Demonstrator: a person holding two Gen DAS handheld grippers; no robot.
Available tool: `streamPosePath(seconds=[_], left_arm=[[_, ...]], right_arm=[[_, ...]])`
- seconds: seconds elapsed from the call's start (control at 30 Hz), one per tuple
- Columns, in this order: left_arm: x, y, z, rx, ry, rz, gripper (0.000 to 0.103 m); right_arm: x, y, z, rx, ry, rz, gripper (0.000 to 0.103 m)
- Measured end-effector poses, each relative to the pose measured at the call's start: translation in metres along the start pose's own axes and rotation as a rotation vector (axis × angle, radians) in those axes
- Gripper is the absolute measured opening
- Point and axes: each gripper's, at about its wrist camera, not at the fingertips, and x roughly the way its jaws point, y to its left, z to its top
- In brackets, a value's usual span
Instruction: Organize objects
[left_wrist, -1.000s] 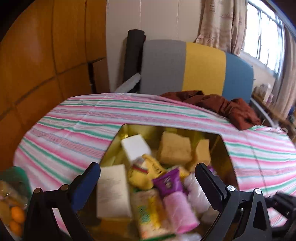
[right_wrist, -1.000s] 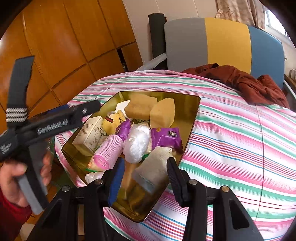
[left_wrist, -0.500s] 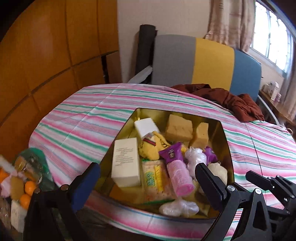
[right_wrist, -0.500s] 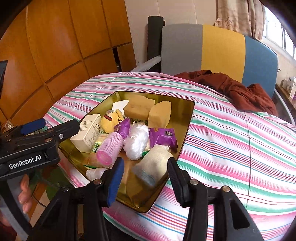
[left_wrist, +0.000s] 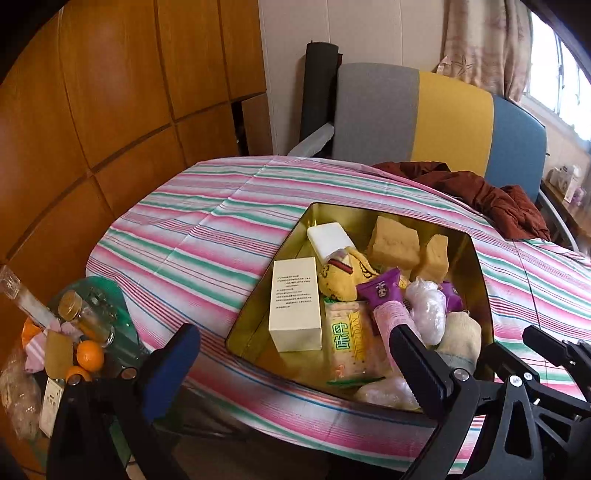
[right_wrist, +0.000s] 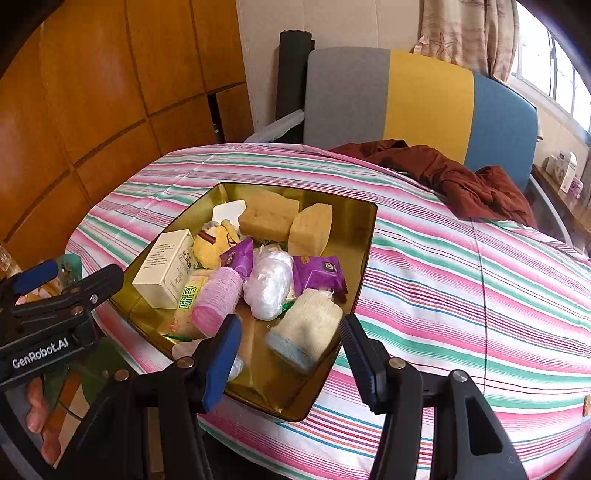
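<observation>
- Gold-coloured metal tray (right_wrist: 364, 236) sits on a table under a pink, green and white striped cloth (right_wrist: 461, 280), near the cloth's front edge.
- Tray contents, seen from the right wrist: a cream box (right_wrist: 166, 267) at the left wall; a white block (right_wrist: 229, 211) at the far corner; two tan sponges (right_wrist: 269, 216) side by side along the far wall; a yellow plush toy (right_wrist: 216, 245) between box and sponges.
- Centre of the tray: a pink tube (right_wrist: 218, 301) with a purple cap, touching a clear plastic bundle (right_wrist: 269, 284); a purple packet (right_wrist: 319, 275) just right of the bundle; a green-lettered snack pack (left_wrist: 349, 341) under the tube.
- A beige sock (right_wrist: 306, 330) lies nearest the front rim, in line with the gap of the right gripper (right_wrist: 290, 354).
- Right gripper: jaws opening, nothing pressed between them; it hovers above the tray's front corner, sock below and apart from the pads.
- Left gripper (left_wrist: 295, 362): jaws spread wide, empty, held over the tray's near edge. A hand (right_wrist: 37, 417) grips its handle at lower left of the right view.
- A brown garment (right_wrist: 454, 177) lies bunched on the cloth's far side, well apart from the tray.
- A chair back (right_wrist: 421, 99) in grey, yellow and blue stands behind the table.
- Oranges (left_wrist: 88, 356) and a jar (left_wrist: 86, 317) sit on a low surface left of the table.
</observation>
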Motion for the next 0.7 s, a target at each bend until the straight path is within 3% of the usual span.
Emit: streamPosePath(seconds=[0.37,0.7], left_arm=[[0.0001,0.0023,-0.0022,-0.013,0.046,0.001,0.103],[-0.0018,-0.0024,-0.0010,0.024,0.032,0.013,0.103]], right_arm=[[0.0028,0.0020,0.0006,0.022,0.025,-0.025,0.057],[0.0043,0.0061,0.0048,0.028,0.030,-0.055,0.057]])
